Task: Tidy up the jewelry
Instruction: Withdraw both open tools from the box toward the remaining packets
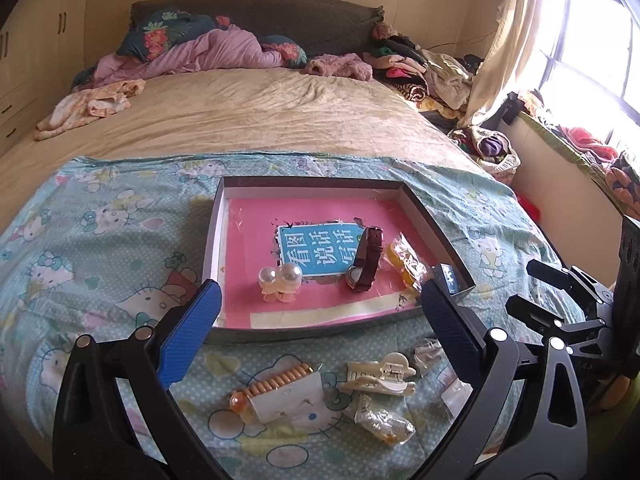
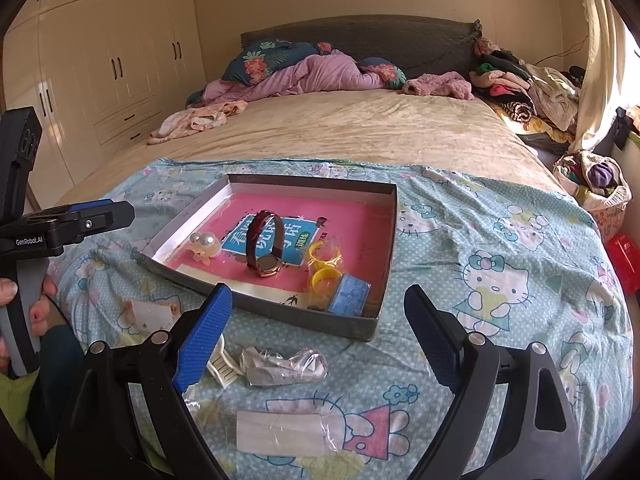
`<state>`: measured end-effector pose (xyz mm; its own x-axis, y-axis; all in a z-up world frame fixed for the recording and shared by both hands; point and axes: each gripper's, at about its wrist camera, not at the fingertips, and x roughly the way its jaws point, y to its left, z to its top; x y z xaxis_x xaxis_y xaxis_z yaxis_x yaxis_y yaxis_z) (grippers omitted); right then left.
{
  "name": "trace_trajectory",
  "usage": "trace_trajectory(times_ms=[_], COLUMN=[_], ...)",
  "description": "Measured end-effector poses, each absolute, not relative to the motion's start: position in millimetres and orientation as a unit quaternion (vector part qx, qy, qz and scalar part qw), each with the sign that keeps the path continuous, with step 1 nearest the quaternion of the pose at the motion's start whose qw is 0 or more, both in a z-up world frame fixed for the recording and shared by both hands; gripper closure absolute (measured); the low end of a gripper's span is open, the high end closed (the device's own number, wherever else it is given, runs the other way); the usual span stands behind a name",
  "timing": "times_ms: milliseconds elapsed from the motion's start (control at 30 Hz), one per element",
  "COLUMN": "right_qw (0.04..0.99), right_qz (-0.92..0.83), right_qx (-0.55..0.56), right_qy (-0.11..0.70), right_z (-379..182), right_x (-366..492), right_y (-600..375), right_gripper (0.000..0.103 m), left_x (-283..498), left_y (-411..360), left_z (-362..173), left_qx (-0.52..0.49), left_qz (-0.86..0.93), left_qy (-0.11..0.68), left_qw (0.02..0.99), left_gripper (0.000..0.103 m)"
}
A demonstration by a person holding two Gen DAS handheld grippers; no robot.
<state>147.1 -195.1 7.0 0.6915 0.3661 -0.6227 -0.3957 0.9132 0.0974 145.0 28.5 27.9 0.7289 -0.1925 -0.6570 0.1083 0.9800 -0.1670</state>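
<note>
A shallow grey box (image 1: 424,210) (image 2: 280,318) with a pink floor lies on the Hello Kitty cloth. It holds a pearl hair clip (image 1: 280,280) (image 2: 206,246), a brown-strap watch (image 1: 365,260) (image 2: 266,246), bagged yellow rings (image 1: 406,260) (image 2: 324,268) and a small blue box (image 2: 350,294). In front lie a bead clip on a card (image 1: 276,394), a cream claw clip (image 1: 382,374) (image 2: 222,364) and small plastic bags (image 1: 384,422) (image 2: 284,364). My left gripper (image 1: 320,320) is open and empty above them. My right gripper (image 2: 320,320) is open and empty at the box's near edge.
The bed (image 2: 360,128) stretches behind, with pink bedding (image 1: 192,52) at the head and piled clothes (image 2: 520,88) at the right. A wardrobe (image 2: 100,72) stands left, a window (image 1: 592,40) right. A flat packet (image 2: 280,432) lies near me.
</note>
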Motion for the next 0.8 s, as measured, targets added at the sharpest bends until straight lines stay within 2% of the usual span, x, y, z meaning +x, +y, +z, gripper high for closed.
trace_trajectory(times_ms=[800], right_qw=[0.902], right_qz=[0.208], right_qx=[-0.026], right_qy=[0.378], right_z=[-19], right_x=[106], right_y=[-203], right_gripper=[0.016], left_x=[94], left_y=[19], left_z=[-6], left_qx=[-0.029], left_qz=[-0.088], left_qy=[0.398], left_qw=[0.913], left_gripper=[0.010])
